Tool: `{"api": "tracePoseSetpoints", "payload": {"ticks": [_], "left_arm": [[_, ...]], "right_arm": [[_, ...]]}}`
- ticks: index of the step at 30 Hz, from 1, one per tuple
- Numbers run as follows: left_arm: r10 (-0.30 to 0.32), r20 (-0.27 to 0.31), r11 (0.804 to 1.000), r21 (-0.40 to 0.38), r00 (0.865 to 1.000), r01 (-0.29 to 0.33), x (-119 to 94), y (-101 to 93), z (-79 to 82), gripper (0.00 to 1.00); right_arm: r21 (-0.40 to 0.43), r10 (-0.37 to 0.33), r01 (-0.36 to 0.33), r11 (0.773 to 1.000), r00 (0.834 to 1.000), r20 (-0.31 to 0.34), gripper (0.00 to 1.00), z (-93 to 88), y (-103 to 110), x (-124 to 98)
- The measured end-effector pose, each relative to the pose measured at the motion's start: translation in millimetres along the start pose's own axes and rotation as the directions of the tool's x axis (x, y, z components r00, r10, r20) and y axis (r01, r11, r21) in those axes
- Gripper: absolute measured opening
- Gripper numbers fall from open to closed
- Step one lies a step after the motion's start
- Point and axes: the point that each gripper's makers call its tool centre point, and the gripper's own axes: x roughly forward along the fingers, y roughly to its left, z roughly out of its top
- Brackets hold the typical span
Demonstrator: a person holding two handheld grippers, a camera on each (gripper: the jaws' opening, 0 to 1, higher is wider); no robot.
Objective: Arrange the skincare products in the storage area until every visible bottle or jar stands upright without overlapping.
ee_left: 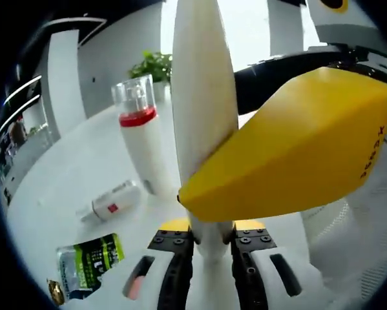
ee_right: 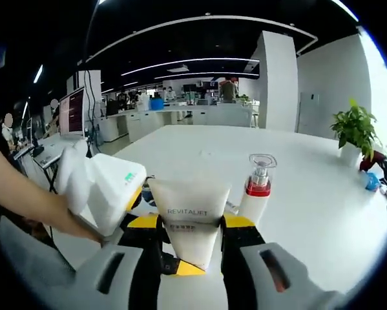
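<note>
So I'm mid-way through standing things up on the white table (ee_left: 70, 168), and right now both grippers are on the same white tube (ee_left: 203, 84). Going left to right in the left gripper view: near the left edge a green-and-black labelled pouch (ee_left: 90, 263) lies flat, just beyond it a small white bottle (ee_left: 112, 201) lies on its side, then a pump bottle with a red collar and clear cap (ee_left: 141, 132) stands upright already, and then comes the tube, rising tall from between my left gripper (ee_left: 209, 242) jaws, which are closed in on its lower end. The yellow-tipped right gripper (ee_left: 296, 148) comes in from the right and touches the tube's side. In the right gripper view the right gripper (ee_right: 187, 248) is pinched snug on the tube's crimped end, printed REVITALIFT, with the pump bottle just to its right. My guess is the next move is setting the tube down on its cap clear of the pump bottle, then letting go one side at a time. The pouch and small bottle still need sorting.
</note>
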Motion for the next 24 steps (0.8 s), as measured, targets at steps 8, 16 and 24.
{"api": "tracePoseSetpoints", "payload": {"ticks": [8,16,24], "left_arm": [[-0.017,0.005,0.999,0.037,1.000,0.017,1.4,3.1,1.4,0.18],[-0.042,-0.002,0.997,0.057,0.999,0.042,3.7,8.7,2.4,0.18],[-0.055,0.000,0.996,0.066,0.998,0.055,7.6,23.0,4.4,0.18]], "right_arm": [[-0.019,-0.001,0.001,1.000,1.000,0.008,0.34,0.0,-2.6,1.6],[-0.023,0.023,-0.023,0.999,1.000,0.012,0.34,0.6,-6.0,4.7],[0.002,0.072,-0.072,0.997,0.997,-0.007,0.44,-5.6,-7.2,2.8]]}}
